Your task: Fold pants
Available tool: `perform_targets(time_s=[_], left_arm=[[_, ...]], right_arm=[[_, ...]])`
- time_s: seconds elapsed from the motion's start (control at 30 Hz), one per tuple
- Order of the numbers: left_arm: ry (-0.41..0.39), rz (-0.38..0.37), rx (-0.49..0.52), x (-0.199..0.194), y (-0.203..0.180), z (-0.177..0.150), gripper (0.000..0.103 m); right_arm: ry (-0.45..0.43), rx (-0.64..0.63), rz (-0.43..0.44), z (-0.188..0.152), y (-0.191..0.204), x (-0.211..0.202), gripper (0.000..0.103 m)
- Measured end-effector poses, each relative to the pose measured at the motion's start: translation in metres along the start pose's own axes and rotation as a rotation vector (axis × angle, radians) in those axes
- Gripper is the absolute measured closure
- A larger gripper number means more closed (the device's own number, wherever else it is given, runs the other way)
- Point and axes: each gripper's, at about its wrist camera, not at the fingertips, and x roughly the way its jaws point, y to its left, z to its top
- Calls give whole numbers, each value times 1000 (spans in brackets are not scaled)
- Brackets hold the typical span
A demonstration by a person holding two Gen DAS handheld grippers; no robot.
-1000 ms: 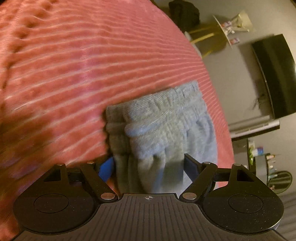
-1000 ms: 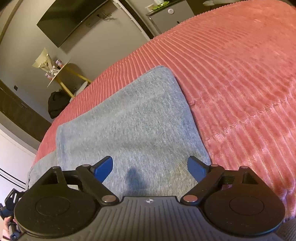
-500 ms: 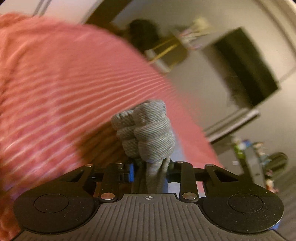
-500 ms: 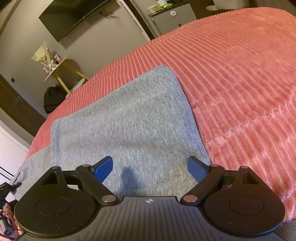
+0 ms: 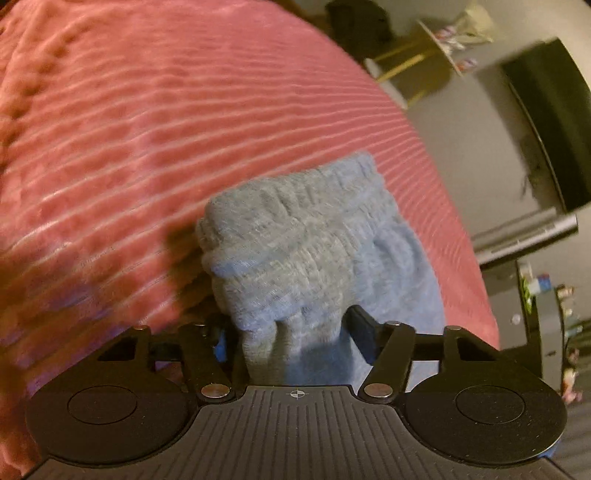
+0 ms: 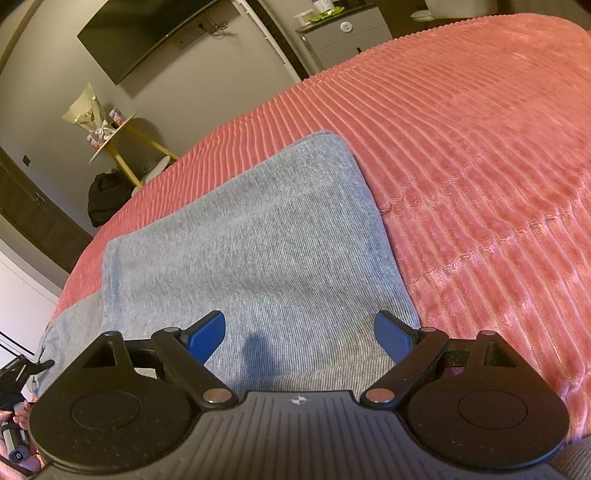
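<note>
Grey knit pants lie on a pink ribbed bedspread. In the left wrist view their bunched elastic waistband [image 5: 295,243] sits between the fingers of my left gripper [image 5: 291,332], which stand part open around the cloth. In the right wrist view the folded grey legs [image 6: 258,240] lie flat. My right gripper [image 6: 299,336] is open and empty just above their near edge.
The pink bedspread [image 6: 480,166] spreads to the right and far side. Beyond the bed stand a wall TV [image 6: 140,33], a small round table with yellow legs [image 6: 114,133], a dark bag [image 6: 107,195] and a grey cabinet [image 6: 343,37].
My left gripper, shut on the lifted waistband half a second ago, has opened partway and the waistband has come down onto the bed. My right gripper has stayed open over the legs.
</note>
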Motion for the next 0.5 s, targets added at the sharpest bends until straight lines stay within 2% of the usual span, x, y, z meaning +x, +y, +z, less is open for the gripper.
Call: perform_targets(time_s=[0.03, 0.07, 0.13, 0.23, 0.3, 0.4, 0.5], left_arm=[[-5, 0, -5, -2, -1, 2, 57], [-14, -10, 10, -6, -3, 3, 64], [-60, -18, 98, -18, -17, 0, 71], [-146, -10, 324, -40, -57, -16, 75], [-200, -52, 445, -61, -88, -29, 76], [-270, -137, 640, -92, -144, -60, 77], [-302, -257, 878, -116, -202, -118, 77]], right_arm=[[0, 0, 0, 0, 0, 0, 15], [-1, 1, 0, 0, 0, 0, 15], [-3, 3, 1, 0, 0, -1, 15], [-9, 13, 1, 0, -1, -3, 15], [-11, 13, -1, 0, -1, -4, 15], [-14, 19, 2, 0, -2, -5, 15], [-24, 48, 16, 1, -5, -8, 15]])
